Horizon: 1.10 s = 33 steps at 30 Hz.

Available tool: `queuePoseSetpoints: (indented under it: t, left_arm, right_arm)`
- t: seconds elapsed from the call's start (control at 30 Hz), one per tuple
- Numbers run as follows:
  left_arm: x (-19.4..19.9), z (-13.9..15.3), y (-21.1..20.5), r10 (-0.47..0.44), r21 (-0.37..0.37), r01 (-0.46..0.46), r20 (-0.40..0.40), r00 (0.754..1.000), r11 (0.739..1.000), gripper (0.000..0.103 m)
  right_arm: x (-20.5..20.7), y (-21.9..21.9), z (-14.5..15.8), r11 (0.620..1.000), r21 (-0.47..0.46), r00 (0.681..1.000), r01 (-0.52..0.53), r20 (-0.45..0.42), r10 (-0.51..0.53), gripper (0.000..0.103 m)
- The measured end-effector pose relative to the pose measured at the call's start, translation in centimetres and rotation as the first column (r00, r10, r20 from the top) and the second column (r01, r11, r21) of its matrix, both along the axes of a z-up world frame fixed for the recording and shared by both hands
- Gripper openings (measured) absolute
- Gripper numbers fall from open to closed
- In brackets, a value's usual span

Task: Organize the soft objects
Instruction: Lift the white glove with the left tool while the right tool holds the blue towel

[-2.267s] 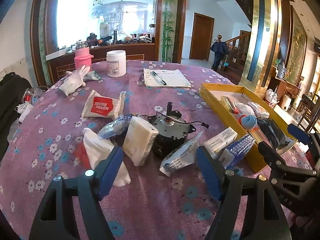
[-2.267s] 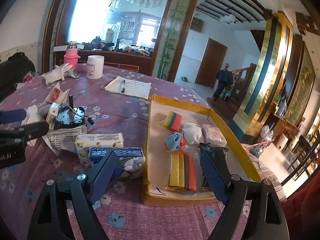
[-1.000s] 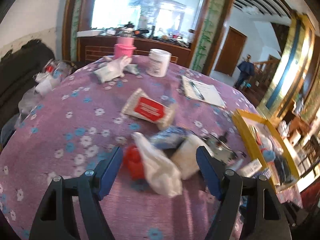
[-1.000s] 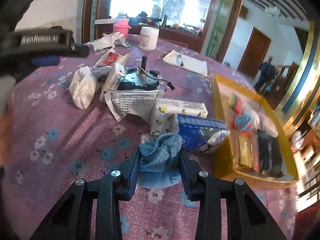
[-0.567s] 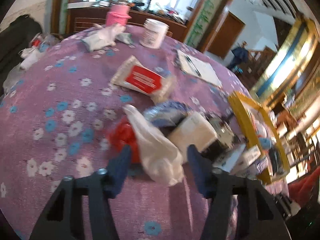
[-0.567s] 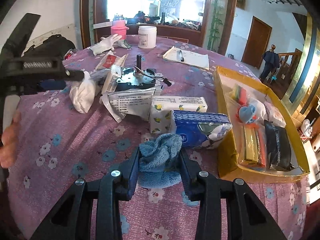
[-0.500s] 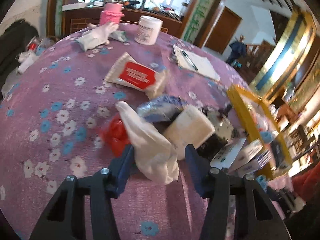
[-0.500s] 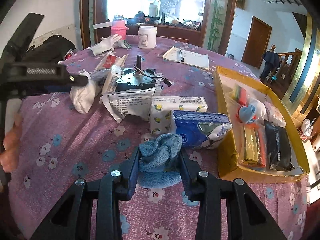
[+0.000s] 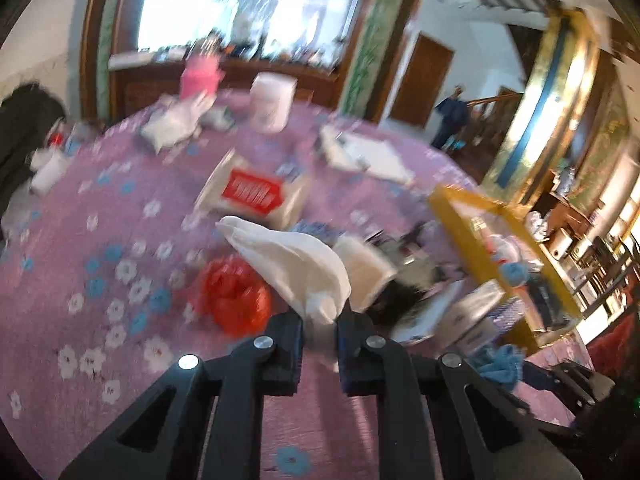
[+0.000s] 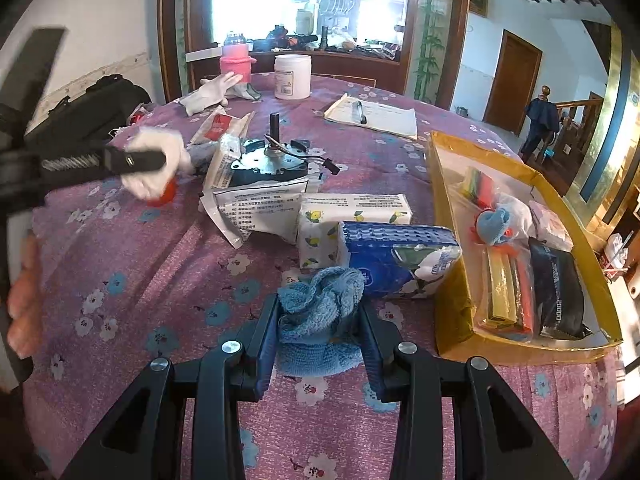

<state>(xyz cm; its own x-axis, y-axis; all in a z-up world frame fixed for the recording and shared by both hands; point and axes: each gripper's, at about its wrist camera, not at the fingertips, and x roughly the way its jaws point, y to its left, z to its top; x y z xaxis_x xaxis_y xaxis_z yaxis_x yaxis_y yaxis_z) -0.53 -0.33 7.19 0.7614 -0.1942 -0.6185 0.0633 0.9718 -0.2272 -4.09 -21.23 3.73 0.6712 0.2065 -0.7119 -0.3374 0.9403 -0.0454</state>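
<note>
left claw (image 9: 320, 330) clamped on white cloth (image 9: 292, 264) left of yellow tray (image 10: 448, 312), for lifting | right claw (image 10: 318, 330) pinching blue towel (image 10: 320, 304) beside tray, ready to drop in

A small electric motor (image 10: 272, 164) with an upright shaft sits mid-tabletop (image 10: 160, 264) on the purple flowered cloth, a printed foil pouch (image 10: 256, 208) just in front of it. Farther back lie a notepad (image 10: 372, 116) with a pen (image 10: 360, 112) on it, and a white jar (image 10: 292, 76) beside a pink container (image 10: 236, 62).
</note>
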Motion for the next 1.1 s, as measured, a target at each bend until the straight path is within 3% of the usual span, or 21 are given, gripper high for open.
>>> queuePoseSetpoints:
  t: [0.23, 0.43, 0.6, 0.8, 1.1]
  left_arm:
    - [-1.6, 1.4, -2.1, -0.04, 0.071, 0.032, 0.113, 0.993, 0.997, 0.013]
    - [-2.0, 1.0, -4.0, -0.054, 0.161, 0.035, 0.114, 0.992, 0.986, 0.013]
    - [-2.7, 0.7, -5.8, -0.052, 0.281, 0.004, 0.161, 0.986, 0.96, 0.014]
    - [-3.3, 0.3, -7.2, -0.064, 0.369, -0.012, 0.193, 0.979, 0.929, 0.015]
    - [-3.9, 0.3, -8.2, -0.082, 0.42, -0.02, 0.223, 0.971, 0.907, 0.016]
  right_arm:
    - [-0.1, -0.1, 0.1, 1.0, 0.006, 1.0, 0.005, 0.009, -0.005, 0.04]
    - [-0.1, -0.4, 0.2, 1.0, 0.024, 1.0, 0.009, 0.01, -0.009, 0.04]
    - [-0.3, -0.6, 0.5, 0.999, 0.031, 0.999, 0.017, 0.03, -0.018, 0.04]
    - [-0.7, -0.6, 0.8, 0.999, 0.027, 0.998, 0.026, 0.055, -0.027, 0.04]
    - [-0.9, -0.7, 1.0, 0.999, 0.021, 0.996, 0.044, 0.071, -0.045, 0.04]
